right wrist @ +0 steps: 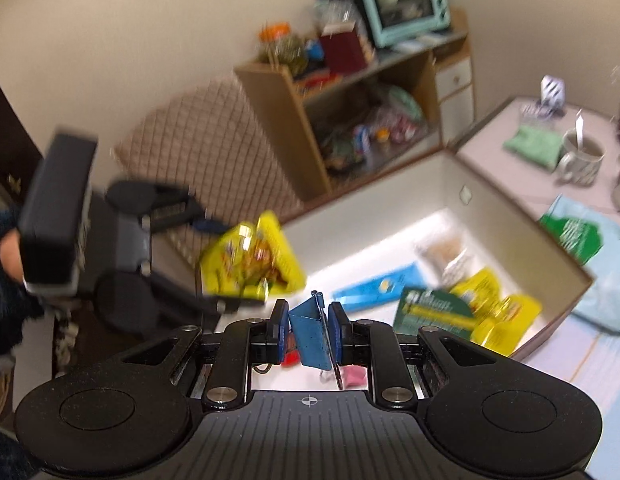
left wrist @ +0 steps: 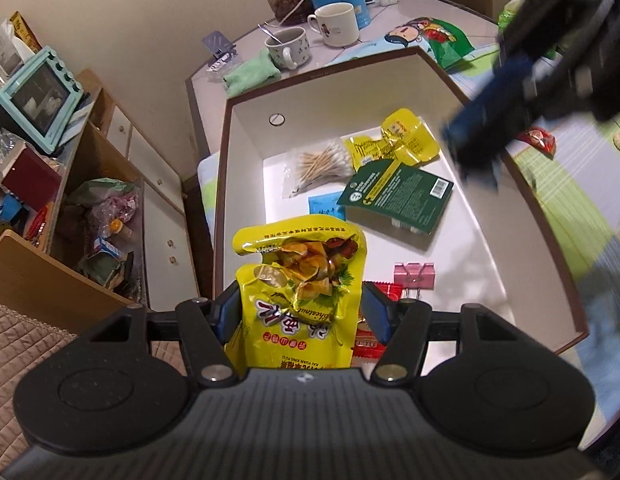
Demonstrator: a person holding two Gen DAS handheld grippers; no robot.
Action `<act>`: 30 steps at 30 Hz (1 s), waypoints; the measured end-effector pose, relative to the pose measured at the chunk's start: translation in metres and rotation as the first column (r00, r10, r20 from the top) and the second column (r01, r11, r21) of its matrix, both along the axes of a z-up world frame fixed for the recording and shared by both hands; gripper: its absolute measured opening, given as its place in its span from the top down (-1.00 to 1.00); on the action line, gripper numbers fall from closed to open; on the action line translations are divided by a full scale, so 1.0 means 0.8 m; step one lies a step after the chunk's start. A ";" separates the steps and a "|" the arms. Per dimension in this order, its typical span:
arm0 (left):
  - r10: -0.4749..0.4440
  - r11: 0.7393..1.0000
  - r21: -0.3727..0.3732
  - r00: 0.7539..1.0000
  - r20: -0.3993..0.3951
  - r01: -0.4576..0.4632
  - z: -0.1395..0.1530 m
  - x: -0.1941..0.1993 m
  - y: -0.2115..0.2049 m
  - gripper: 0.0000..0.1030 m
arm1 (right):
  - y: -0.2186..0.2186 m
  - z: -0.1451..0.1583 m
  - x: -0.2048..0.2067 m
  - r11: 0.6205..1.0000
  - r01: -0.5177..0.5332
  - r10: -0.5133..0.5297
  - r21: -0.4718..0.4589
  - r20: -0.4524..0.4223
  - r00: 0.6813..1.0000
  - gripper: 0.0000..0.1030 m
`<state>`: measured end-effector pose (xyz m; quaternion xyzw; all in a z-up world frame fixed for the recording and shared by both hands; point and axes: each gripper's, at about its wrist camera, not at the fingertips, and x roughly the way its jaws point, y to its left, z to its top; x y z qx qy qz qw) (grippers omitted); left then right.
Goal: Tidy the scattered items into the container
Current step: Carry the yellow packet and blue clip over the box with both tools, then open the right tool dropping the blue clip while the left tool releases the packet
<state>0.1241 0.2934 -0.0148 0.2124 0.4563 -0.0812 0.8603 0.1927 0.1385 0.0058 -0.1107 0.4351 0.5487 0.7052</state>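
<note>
I see the worktop carrying the open box, two mugs, a green cloth and a green packet.

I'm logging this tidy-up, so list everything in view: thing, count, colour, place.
box: one, white inside with brown rim, on the table
yellow snack pouch: one, held over the box's near end
yellow packets: two, in the box
cotton swabs: one clear bag, in the box
green card pack: one, in the box
pink binder clip: one, in the box
blue binder clip: one, held above the box
mugs: two, white, on the table behind the box
toaster oven: one, mint, on the shelf
left gripper: shut on the pouch
right gripper: shut on the blue clip
</note>
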 end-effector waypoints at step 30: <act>-0.113 0.993 -0.046 0.990 -0.085 0.109 -0.040 0.023 0.029 -0.13 | -0.003 -0.066 -0.041 0.975 -0.004 0.004 -0.221 -0.002 1.000 -0.76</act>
